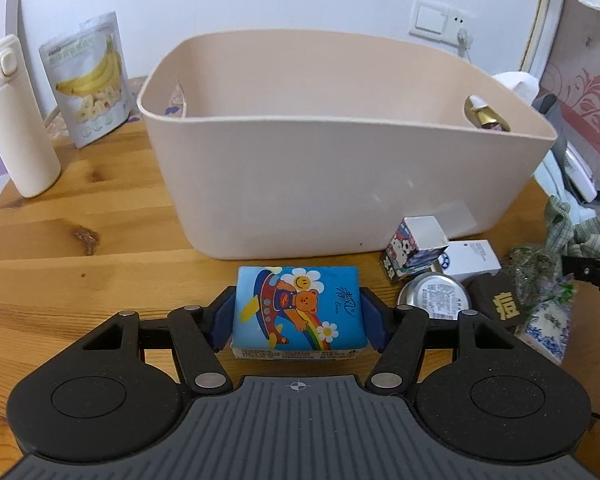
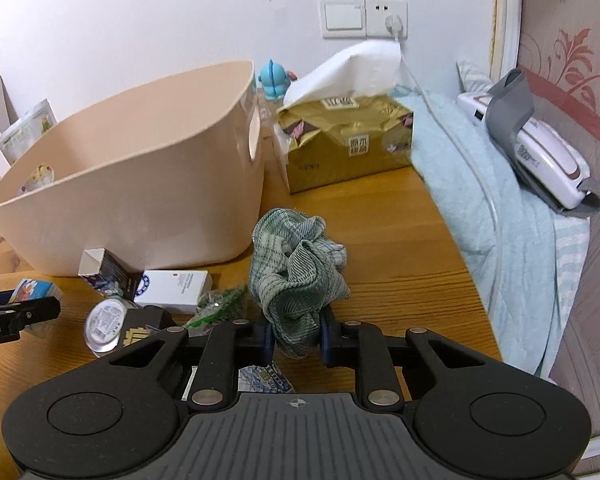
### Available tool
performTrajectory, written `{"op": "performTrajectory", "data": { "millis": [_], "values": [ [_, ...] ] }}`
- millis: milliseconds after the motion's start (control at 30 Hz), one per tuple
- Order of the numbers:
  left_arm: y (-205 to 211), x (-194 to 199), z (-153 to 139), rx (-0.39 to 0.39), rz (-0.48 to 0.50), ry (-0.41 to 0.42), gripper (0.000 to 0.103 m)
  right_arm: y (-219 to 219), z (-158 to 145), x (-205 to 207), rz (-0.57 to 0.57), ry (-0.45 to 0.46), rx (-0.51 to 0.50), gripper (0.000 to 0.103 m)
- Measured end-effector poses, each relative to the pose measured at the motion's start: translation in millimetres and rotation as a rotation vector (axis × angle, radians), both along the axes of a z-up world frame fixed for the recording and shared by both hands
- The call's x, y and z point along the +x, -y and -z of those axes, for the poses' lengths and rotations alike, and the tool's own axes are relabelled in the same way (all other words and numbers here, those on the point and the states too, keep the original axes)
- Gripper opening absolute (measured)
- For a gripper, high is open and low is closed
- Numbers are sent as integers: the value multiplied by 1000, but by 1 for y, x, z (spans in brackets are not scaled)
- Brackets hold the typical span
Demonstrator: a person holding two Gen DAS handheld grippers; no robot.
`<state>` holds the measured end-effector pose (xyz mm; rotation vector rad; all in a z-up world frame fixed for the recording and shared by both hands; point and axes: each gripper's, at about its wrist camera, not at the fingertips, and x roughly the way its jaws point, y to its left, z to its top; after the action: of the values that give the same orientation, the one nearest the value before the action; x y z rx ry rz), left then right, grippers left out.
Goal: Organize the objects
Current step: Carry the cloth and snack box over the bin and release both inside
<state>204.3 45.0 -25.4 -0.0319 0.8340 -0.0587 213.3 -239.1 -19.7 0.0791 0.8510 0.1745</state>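
Before the nearly empty beige bin [image 1: 340,184], my left gripper [image 1: 298,320] clamped a tissue pack [image 1: 298,312], my right gripper [image 2: 296,336] pinched a green cloth [image 2: 296,272]; most clutter remained unsorted.

The wooden table [image 1: 80,280] holds a big pink tub [image 1: 320,184], a white bottle [image 1: 16,120] at left, and small boxes [image 1: 472,260] at lower right.

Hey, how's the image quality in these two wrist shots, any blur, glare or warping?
Left wrist view: sharp, evenly lit, soft glare on the beige bin; fisheye bows the wooden table edge. Right wrist view: the bin's rim looks slightly smeared, the green cloth stays crisp, dark vignette in the corners.
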Motion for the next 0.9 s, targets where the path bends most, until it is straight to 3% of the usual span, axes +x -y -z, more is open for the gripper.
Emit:
{"op": "performTrajectory", "data": {
  "millis": [900],
  "values": [
    [-13, -20, -71, -38, 16, 187, 64, -15, -80, -29, -33, 192, 22, 20]
  ]
}}
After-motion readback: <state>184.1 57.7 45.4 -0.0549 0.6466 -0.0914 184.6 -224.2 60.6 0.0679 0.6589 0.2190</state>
